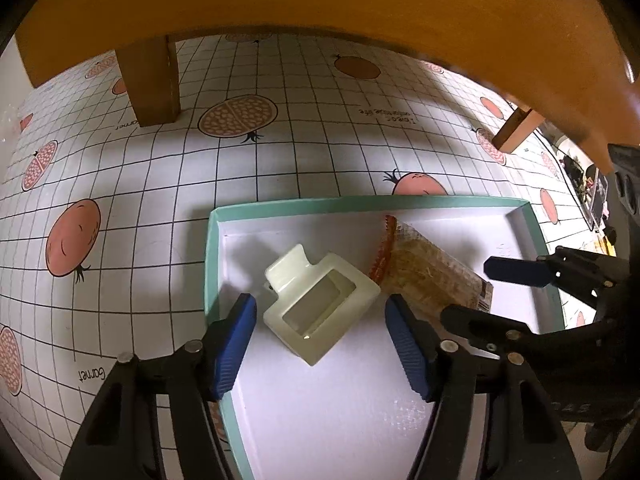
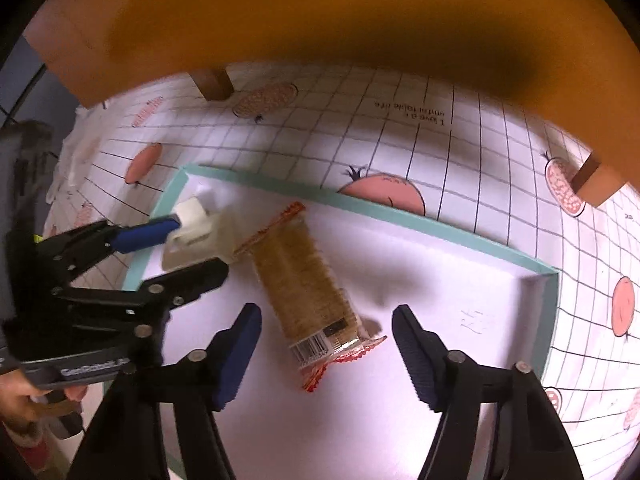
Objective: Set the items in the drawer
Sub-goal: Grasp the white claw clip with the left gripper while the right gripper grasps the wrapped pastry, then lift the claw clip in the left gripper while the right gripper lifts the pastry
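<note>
We see the desk (image 1: 120, 208) under a grid cloth printed with pink fruit, and on it the shallow teal-rimmed drawer (image 1: 212, 264) with a white floor. At its left end the left gripper (image 1: 320, 344) hangs over a cream hair claw clip (image 1: 320, 300), which lies flat on the drawer floor; the blue fingers (image 1: 236, 344) stand spread on either side of it, not touching. Just right of the clip a clear-wrapped snack packet (image 2: 308, 292) lies slantwise in the drawer. The right gripper (image 2: 326, 354) hovers above its barcode end, fingers (image 2: 416, 356) apart and clear of the wrapper.
</note>
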Demonstrator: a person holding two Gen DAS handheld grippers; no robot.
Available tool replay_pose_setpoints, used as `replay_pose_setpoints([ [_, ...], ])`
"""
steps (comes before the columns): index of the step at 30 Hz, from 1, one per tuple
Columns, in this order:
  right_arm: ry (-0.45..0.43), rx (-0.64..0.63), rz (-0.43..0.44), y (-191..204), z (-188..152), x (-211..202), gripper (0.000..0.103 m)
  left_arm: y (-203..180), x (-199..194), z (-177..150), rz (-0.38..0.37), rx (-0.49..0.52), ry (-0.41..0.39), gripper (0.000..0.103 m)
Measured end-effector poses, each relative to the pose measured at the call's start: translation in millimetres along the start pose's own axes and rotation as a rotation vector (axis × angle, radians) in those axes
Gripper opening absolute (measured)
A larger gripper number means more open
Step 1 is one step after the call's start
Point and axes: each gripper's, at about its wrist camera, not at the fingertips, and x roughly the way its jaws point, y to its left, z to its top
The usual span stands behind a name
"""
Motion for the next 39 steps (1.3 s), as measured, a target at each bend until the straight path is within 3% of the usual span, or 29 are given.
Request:
replay_pose_setpoints([
  [8,0.003,0.022,0.000,2,3,11,0.061,1,5,2,0.026,0.000,0.009,0.053],
  [19,-0.006,0.065,-0.001,8,-4,12,0.047,-1,4,-2,0.055,-0.012,0.015,0.049],
  [26,0.008,0.191,-0.030,-2,-19,5,0.046,-6,-1,-17,0.087,-0.048,0.034,0.048],
  [39,0.038,0.195,-0.063,8,-27,5,0.048,-10,-7,-32,0.111,-0.046,0.050,0.048],
])
